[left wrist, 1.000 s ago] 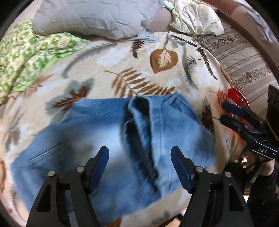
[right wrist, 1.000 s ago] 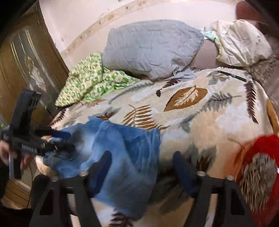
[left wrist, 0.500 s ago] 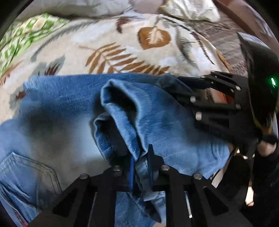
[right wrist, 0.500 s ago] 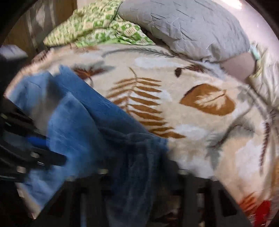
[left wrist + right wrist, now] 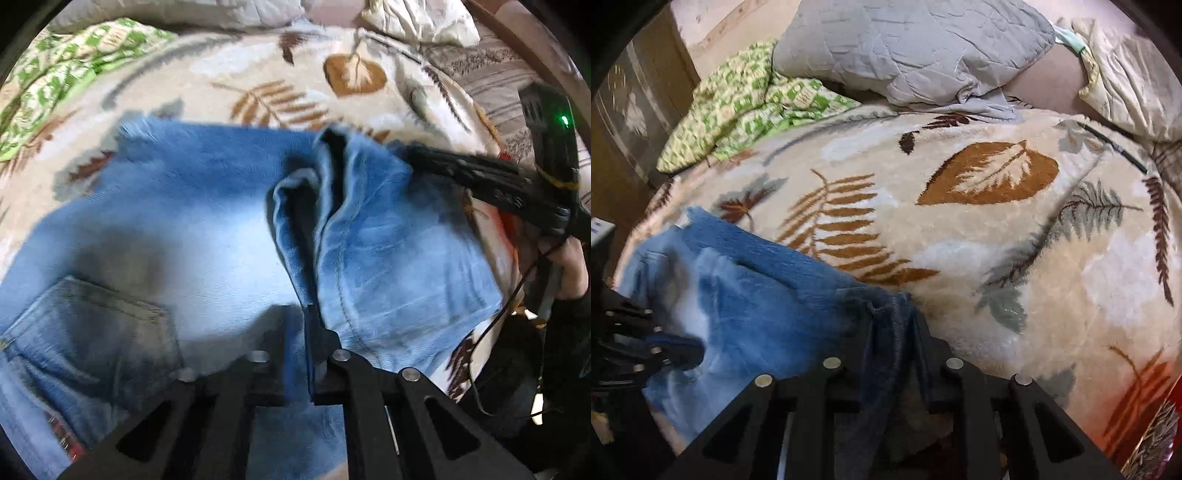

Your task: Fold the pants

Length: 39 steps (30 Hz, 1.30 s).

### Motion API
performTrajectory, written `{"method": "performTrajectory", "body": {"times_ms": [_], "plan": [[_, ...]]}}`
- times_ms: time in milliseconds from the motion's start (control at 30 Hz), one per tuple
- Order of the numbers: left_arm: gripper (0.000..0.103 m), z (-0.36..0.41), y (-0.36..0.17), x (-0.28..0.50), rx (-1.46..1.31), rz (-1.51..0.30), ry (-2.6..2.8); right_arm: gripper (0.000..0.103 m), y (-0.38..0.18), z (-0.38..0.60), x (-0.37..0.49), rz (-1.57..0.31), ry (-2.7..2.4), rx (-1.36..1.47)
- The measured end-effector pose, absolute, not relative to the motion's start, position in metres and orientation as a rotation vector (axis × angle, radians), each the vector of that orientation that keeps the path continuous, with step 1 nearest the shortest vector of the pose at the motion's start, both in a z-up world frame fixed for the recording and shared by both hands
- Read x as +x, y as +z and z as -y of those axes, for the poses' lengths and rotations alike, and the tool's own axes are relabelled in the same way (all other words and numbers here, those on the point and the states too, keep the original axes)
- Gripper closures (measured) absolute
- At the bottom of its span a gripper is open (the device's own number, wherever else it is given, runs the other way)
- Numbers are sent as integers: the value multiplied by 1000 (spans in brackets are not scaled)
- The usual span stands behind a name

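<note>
Blanket (image 5: 997, 229), both claws newly pinching jeans (image 5: 207, 229)

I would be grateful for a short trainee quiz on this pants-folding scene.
1. What lies between the jaws of the left gripper?
A) a fold of the jeans
B) a pillow corner
C) nothing
2. True or false: a back pocket of the jeans faces up.
3. Fill in: the blanket under the jeans has a ___ pattern.

Key:
1. A; the jaws are opening slightly with denim between them.
2. True.
3. Leaf.
</note>
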<state>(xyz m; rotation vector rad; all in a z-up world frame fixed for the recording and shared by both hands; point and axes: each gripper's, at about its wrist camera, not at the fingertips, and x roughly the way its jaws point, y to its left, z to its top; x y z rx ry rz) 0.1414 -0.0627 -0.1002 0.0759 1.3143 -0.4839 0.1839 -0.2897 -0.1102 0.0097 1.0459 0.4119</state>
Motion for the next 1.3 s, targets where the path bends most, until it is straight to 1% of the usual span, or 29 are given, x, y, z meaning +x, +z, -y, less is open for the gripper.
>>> {"method": "performTrajectory", "body": {"times_ms": [33,67,100,133,167,267,433,467,500,533,567,633,700,767,800,867,900,933,967,1000,1033,1133,1200,1300], "plan": [[71,62,-90,140,60,-1283,-489,71,-103,295,178,-1045,419,44],[59,62,-79,139,50,-1242,-489,66,-94,299,172,-1032,426,68],[35,64,-66,139,44,-1186,-479,45,-87,302,165,-1014,432,80],[24,66,-60,141,43,-1158,-474,23,-77,305,152,-981,436,92],[24,71,-52,145,44,-1128,-472,20,-68,307,139,-948,433,94],[24,89,-50,164,60,-1120,-437,20,-58,301,105,-926,439,73],[25,112,-88,192,59,-1226,-391,22,-86,281,78,-1057,353,84],[32,114,-94,193,75,-1233,-390,23,-96,278,77,-1089,357,115],[64,115,-101,192,110,-1242,-382,38,-105,276,77,-1113,370,146],[81,115,-109,192,147,-1261,-377,51,-113,273,77,-1131,370,150],[82,112,-110,193,138,-1264,-399,52,-119,270,77,-1138,350,123],[87,100,-102,193,79,-1260,-428,57,-121,269,71,-1110,346,83],[87,86,-99,194,39,-1265,-428,59,-122,273,67,-1112,359,78],[87,82,-112,197,55,-1305,-411,59,-124,278,65,-1113,372,99],[84,82,-122,197,70,-1322,-407,59,-124,280,66,-1116,373,106],[80,87,-118,195,109,-1297,-409,59,-124,277,67,-1118,367,85],[69,86,-112,192,107,-1284,-402,57,-123,277,67,-1116,364,79],[51,83,-106,188,103,-1277,-377,56,-122,278,68,-1113,367,91],[44,80,-100,183,99,-1268,-359,54,-121,278,66,-1114,371,108],[36,74,-88,173,84,-1242,-365,49,-118,282,64,-1117,373,135],[34,73,-82,165,75,-1233,-386,46,-115,286,64,-1111,374,166],[30,75,-67,135,95,-1229,-421,45,-101,299,56,-1059,387,225],[30,82,-68,120,121,-1251,-436,44,-96,300,58,-1037,369,214],[30,93,-85,110,180,-1293,-428,44,-101,295,67,-1050,365,221]]}}
